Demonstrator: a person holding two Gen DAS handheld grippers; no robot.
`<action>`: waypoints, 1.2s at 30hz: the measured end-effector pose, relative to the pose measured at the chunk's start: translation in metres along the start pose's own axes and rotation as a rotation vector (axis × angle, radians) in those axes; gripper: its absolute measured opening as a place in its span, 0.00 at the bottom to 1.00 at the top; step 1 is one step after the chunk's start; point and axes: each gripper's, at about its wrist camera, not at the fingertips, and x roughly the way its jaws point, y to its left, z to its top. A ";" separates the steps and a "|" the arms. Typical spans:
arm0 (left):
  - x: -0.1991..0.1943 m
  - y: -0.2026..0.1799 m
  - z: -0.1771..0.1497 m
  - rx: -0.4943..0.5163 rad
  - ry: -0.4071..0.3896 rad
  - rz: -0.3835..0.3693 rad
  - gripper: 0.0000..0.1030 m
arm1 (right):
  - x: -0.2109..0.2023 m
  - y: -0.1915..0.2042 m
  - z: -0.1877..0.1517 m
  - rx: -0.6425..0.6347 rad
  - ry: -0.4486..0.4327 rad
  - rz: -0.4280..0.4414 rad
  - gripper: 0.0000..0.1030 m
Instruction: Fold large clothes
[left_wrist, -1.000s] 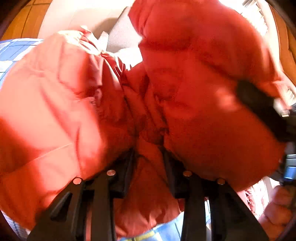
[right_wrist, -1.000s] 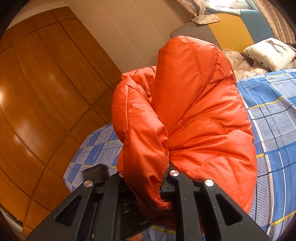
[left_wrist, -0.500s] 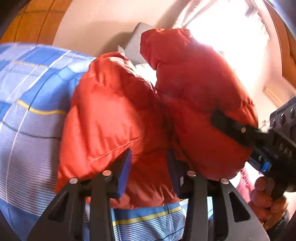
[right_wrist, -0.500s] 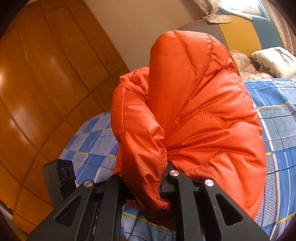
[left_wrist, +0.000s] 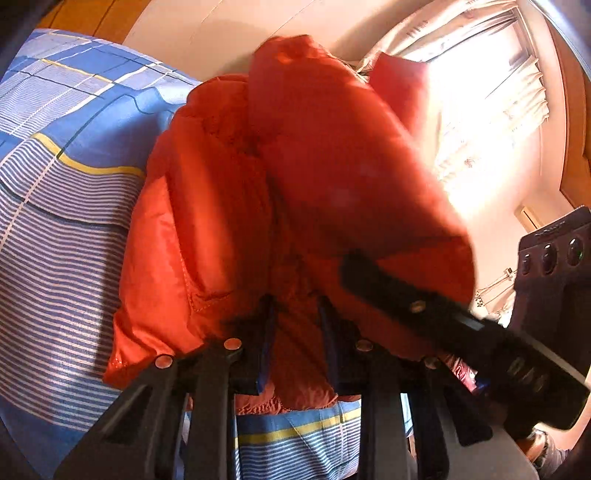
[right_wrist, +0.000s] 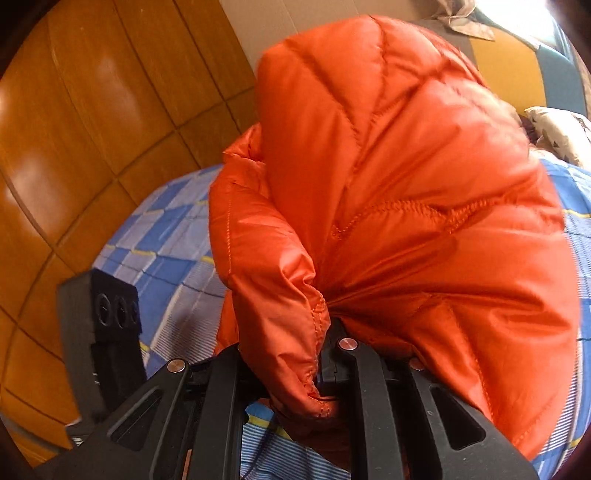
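Over the blue checked bedsheet (right_wrist: 173, 229), the orange puffer jacket (right_wrist: 424, 206) is being held bunched, blocking both views; its fabric is being clamped by the right gripper (right_wrist: 325, 354) and squeezed by the left gripper's (left_wrist: 295, 321) closing jaws.

Left gripper (left_wrist: 295, 332) closing, right gripper (right_wrist: 295, 354) clamped

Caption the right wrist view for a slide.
Right gripper pinching the bunched orange jacket above the blue checked bedsheet.
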 end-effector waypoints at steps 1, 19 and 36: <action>-0.001 0.002 0.000 0.000 0.004 0.002 0.21 | 0.001 0.000 -0.001 -0.002 0.004 0.000 0.12; -0.015 0.015 0.009 -0.035 -0.019 0.000 0.26 | -0.024 0.009 -0.003 -0.012 -0.027 -0.005 0.24; -0.054 0.020 -0.010 -0.045 -0.062 0.079 0.30 | -0.033 0.036 -0.016 -0.189 -0.038 0.056 0.82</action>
